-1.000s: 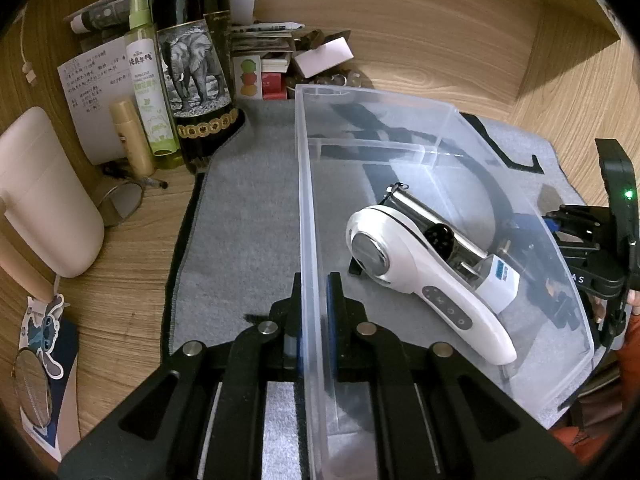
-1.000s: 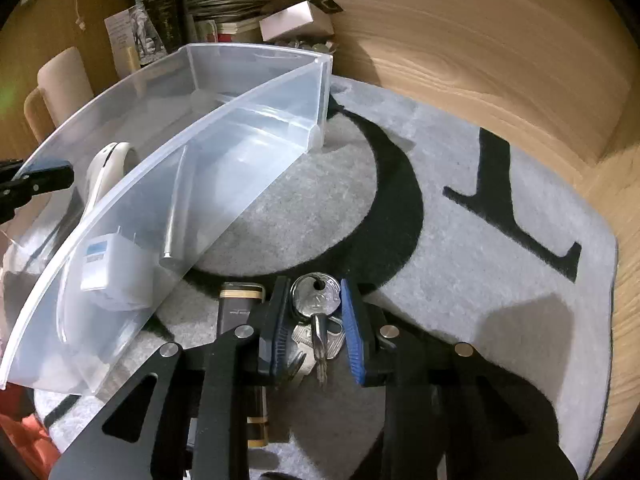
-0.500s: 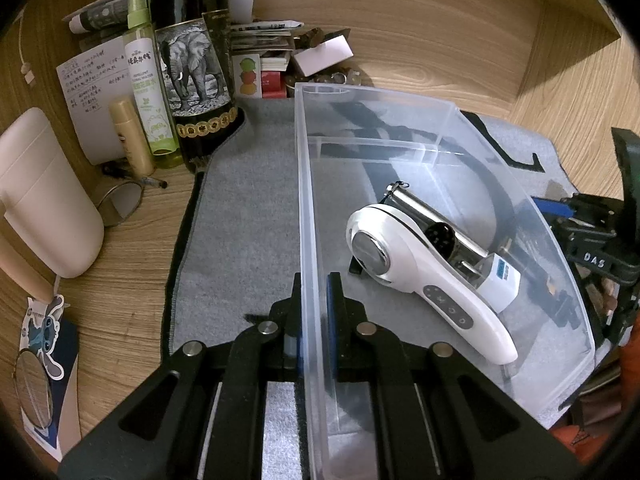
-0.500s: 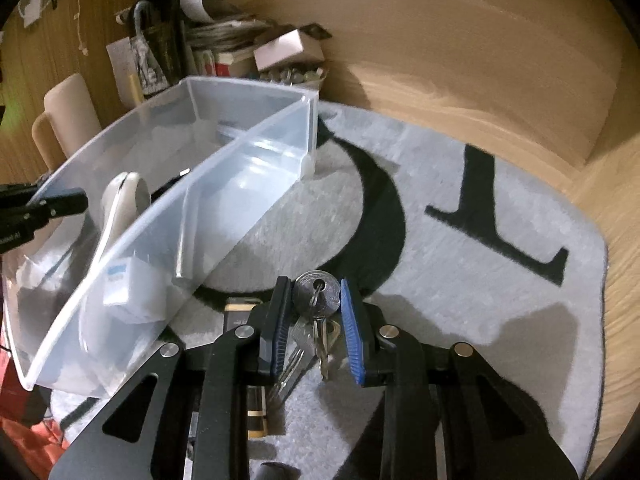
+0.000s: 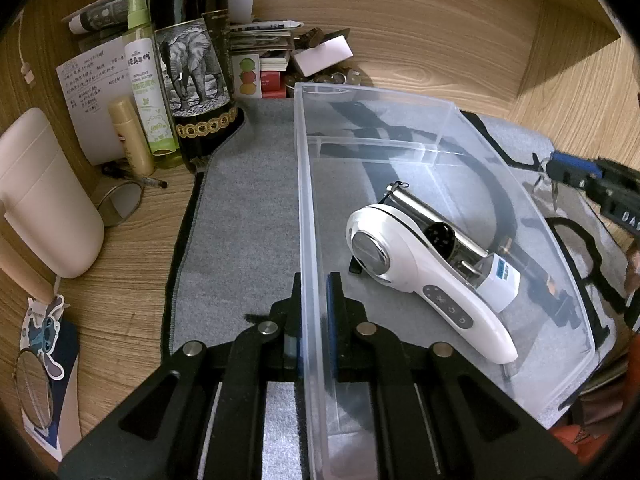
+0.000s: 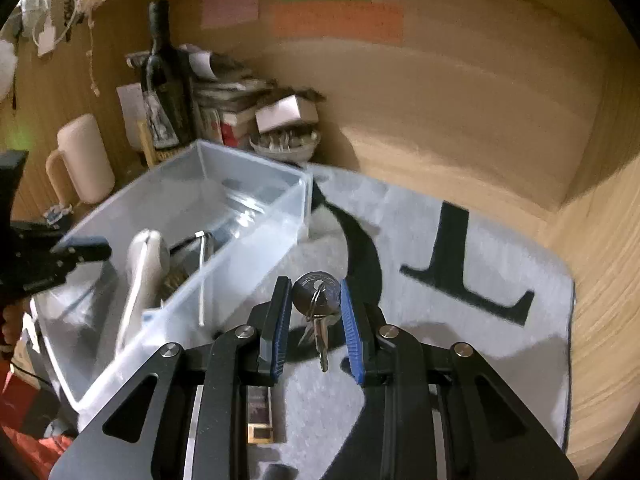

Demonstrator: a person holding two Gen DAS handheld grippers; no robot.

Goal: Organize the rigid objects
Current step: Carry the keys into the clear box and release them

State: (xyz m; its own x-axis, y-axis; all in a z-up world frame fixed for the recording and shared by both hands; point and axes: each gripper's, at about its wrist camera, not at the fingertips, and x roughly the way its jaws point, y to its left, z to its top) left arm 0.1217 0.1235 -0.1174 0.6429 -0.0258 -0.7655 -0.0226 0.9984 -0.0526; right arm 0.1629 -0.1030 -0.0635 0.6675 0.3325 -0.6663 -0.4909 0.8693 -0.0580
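A clear plastic bin [image 5: 448, 128] stands on a grey mat [image 5: 248, 208]. My left gripper [image 5: 314, 308] is shut on the bin's near wall. Inside the bin lie a white handheld device [image 5: 416, 268], a metal cylinder [image 5: 428, 208] and a small white charger [image 5: 500, 280]. My right gripper [image 6: 314, 316] is shut on a round lock with keys [image 6: 316, 294] and holds it in the air above the mat, just right of the bin [image 6: 256, 216]. The right gripper also shows at the right edge of the left wrist view [image 5: 576, 168].
A dark lighter-like object [image 6: 260, 412] lies on the mat under my right gripper. At the back left stand a wine bottle [image 5: 192, 60], a green spray bottle [image 5: 148, 80], a beige mug [image 5: 44, 200], papers and small boxes [image 5: 280, 56]. Wooden walls enclose the back and right.
My right gripper has lifted the lock with keys up off the mat and risen well above it. The left gripper and the bin have not moved.
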